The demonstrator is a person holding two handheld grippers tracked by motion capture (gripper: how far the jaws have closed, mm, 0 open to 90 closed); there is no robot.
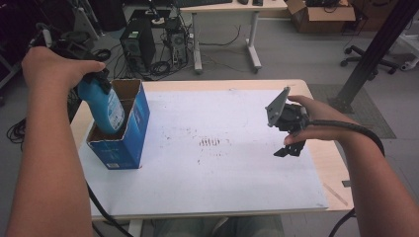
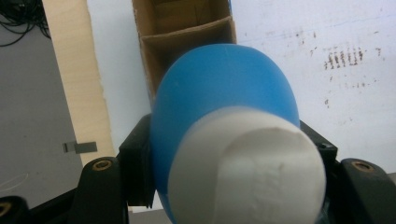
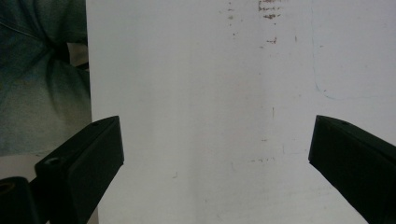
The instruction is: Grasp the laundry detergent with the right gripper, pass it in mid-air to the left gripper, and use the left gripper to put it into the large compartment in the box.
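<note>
1. Nearest the camera in the high view, the person's two forearms come in from the bottom edge, one on each side of the table (image 1: 316,163); a white sheet (image 1: 217,168) covers most of the tabletop, with faint brownish marks near its middle.
2. The right gripper (image 1: 289,149) is held over the right part of the white sheet, pointing down, with a grey three-cornered plate on top and a black cable trailing back along the forearm; in the right gripper view its jaws stand wide apart with nothing between them, bare white sheet (image 3: 210,116) showing in the gap.
3. The left gripper (image 1: 99,81) is at the table's left side, above a blue cardboard box (image 1: 129,133); its jaws are closed on the neck of a blue bottle (image 1: 104,106), and in the left gripper view the black jaws press on both sides of the blue bottle (image 2: 219,84) just below its white cap (image 2: 252,163).
4. The bottle hangs tilted, its lower end down inside the open top of the box; the box stands near the table's left edge, and the left gripper view shows a cardboard divider inside it.
5. Farther off, on the floor beyond the table, stand a black computer tower (image 1: 138,47) amid cables and a second desk (image 1: 227,7).
</note>
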